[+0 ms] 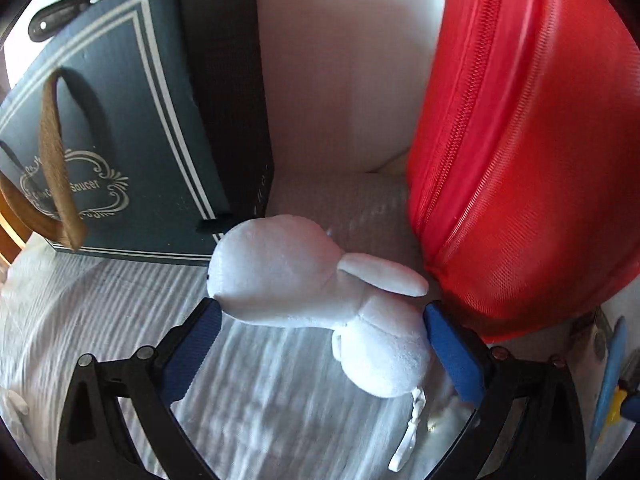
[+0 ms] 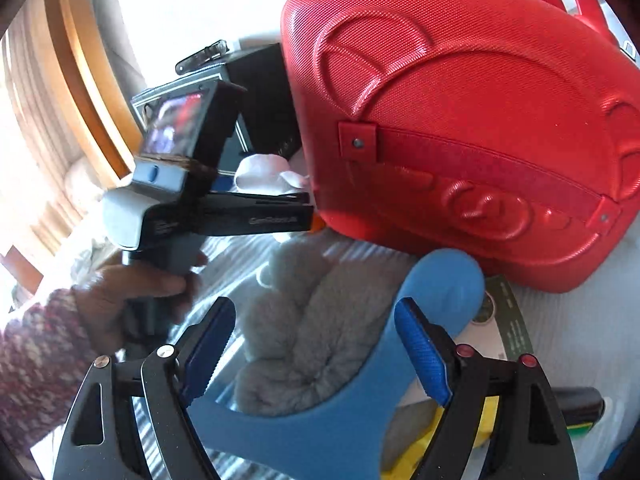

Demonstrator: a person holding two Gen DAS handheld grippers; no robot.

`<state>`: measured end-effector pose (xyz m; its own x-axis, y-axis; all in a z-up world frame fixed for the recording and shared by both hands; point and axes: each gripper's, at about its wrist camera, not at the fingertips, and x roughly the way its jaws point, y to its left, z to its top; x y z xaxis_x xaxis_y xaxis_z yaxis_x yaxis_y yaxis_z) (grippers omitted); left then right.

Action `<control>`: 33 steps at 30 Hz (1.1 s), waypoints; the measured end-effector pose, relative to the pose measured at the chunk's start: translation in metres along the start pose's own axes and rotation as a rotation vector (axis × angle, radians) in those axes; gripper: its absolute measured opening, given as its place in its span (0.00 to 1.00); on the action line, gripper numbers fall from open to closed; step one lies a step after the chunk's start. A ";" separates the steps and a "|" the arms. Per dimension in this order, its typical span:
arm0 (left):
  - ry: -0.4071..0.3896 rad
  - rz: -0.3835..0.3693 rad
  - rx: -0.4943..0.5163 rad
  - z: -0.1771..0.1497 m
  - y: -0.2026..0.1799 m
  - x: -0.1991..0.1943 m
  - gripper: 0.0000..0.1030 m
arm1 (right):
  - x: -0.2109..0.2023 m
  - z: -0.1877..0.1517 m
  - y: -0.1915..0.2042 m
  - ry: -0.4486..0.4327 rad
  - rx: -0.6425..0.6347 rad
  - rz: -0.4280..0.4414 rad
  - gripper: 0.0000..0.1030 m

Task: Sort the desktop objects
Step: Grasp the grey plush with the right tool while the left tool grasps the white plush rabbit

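Between the spread left tongs lies a white plush rabbit, pads touching.

A narrow lane of striped cloth runs between the dark gift box and the red case, and the white plush toy fills its mouth. The cloth in front of the box lies bare. On the other side, a grey furry heap and a blue plastic piece crowd the ground right against the case.
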<state>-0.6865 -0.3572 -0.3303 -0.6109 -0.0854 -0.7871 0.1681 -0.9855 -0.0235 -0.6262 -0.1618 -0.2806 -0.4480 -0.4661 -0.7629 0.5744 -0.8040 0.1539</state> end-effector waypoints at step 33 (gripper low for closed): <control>-0.006 -0.151 -0.030 -0.068 0.039 -0.063 0.67 | 0.023 -0.002 0.002 0.148 -0.072 -0.090 0.82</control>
<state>-0.5891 -0.3802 -0.3231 -0.6359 0.0624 -0.7693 0.0970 -0.9824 -0.1598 -0.6338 -0.1735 -0.2994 -0.3975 -0.3297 -0.8563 0.5861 -0.8093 0.0396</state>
